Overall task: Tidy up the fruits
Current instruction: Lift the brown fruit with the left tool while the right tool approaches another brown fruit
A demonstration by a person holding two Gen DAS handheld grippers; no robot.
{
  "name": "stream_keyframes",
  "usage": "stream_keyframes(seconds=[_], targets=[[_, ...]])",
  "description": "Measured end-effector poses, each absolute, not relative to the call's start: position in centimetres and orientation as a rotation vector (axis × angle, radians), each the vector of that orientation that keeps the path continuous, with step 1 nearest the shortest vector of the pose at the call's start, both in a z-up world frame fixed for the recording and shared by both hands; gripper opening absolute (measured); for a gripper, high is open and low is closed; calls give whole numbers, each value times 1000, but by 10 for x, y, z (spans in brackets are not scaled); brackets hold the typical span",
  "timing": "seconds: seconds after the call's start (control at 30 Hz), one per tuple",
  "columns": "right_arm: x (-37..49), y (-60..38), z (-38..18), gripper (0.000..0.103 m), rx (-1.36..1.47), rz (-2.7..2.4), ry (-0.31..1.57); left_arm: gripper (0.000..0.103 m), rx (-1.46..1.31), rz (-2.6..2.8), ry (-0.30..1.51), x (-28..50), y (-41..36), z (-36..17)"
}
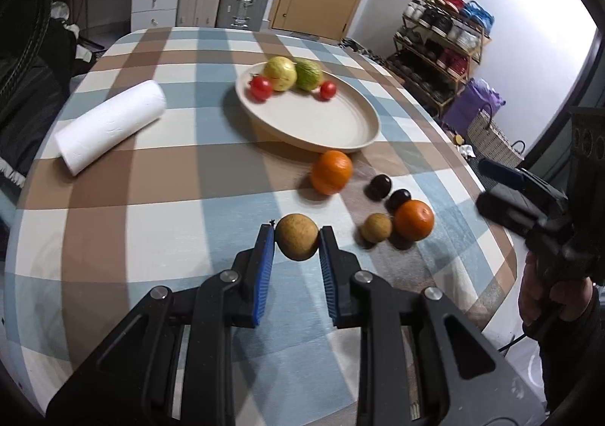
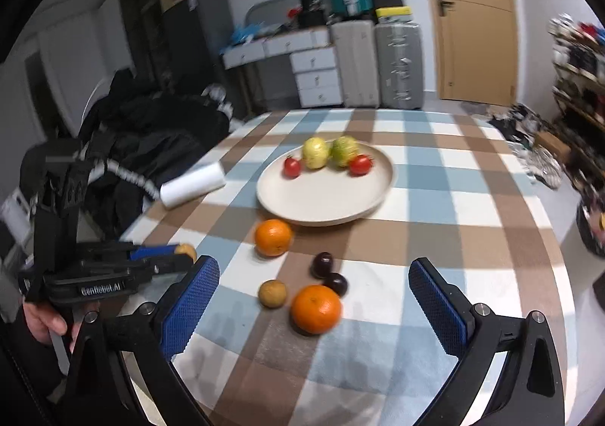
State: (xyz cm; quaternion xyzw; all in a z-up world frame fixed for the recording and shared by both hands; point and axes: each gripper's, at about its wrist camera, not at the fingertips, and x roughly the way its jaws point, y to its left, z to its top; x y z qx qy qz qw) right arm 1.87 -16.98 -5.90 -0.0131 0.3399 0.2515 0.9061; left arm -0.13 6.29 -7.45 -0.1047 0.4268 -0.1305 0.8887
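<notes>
2 smooth oranges | round tan fruit in left tool

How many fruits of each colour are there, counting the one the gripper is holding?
Orange: 2
Red: 2
Yellow: 1
Green: 1
Dark purple: 2
Tan brown: 2, one on the cloth, one in the left gripper
Total: 10
</notes>
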Motion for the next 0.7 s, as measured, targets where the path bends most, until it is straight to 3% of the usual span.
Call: stream_keyframes(seconds=[0.27, 0.4, 0.7], targets=[[21, -111, -75, 99, -258, 645, 776, 22, -246, -242, 875, -5, 87, -79], [21, -92, -90, 85, -316, 676, 810, 22, -275, -237, 878, -5, 96, -83], [28, -76, -118, 65, -443, 607, 856, 22, -301, -232, 883, -1, 106, -89]])
